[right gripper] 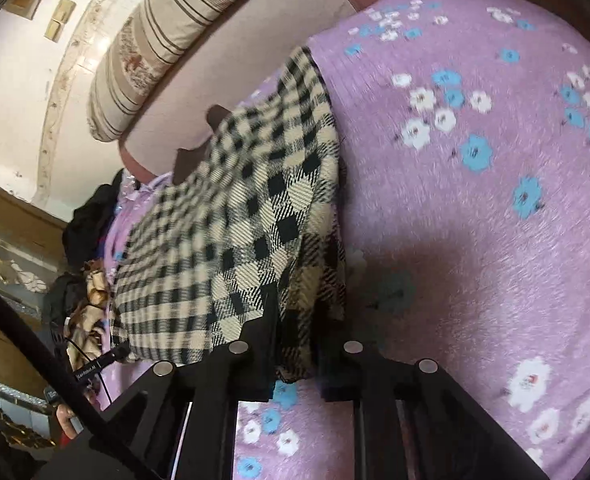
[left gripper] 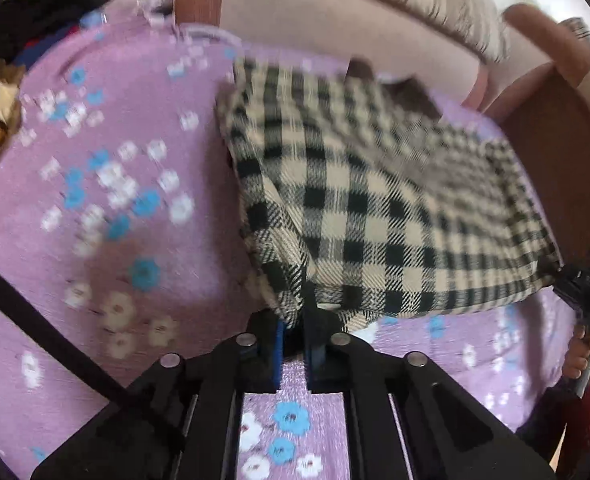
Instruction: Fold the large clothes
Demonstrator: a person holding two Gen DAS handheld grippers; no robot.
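Since both grippers have a corner of the checked garment (left gripper: 375,208) pinched, I'd say this is mid-fold: the near edge is lifted off the purple floral bedspread (left gripper: 107,168) and looks ready to be carried over toward the headboard side.

Left wrist view, near to far: the left gripper (left gripper: 297,332) sits at 6 o'clock, fingers clamped tight on the near left corner of the cloth, fabric bunched right between them. From there the garment stretches up toward 1 o'clock, and out at 3 o'clock the right gripper (left gripper: 583,284) holds the other near corner, with the person's hand (left gripper: 587,354) just below it. Further back, a padded headboard (left gripper: 335,20) runs along 12 o'clock, and a dark pile of clothes (left gripper: 47,4) sits at 10 o'clock.

Right wrist view: the right gripper (right gripper: 295,360) is at 6 o'clock, closed on the hem, cloth hanging over its fingers. The garment runs toward 11 o'clock.

Next move, my guess: bring both corners forward together, keep them level so the edge stays straight, lay them onto the far edge, then let go. Everything's a bit blurry, so fine detail is hard to call.
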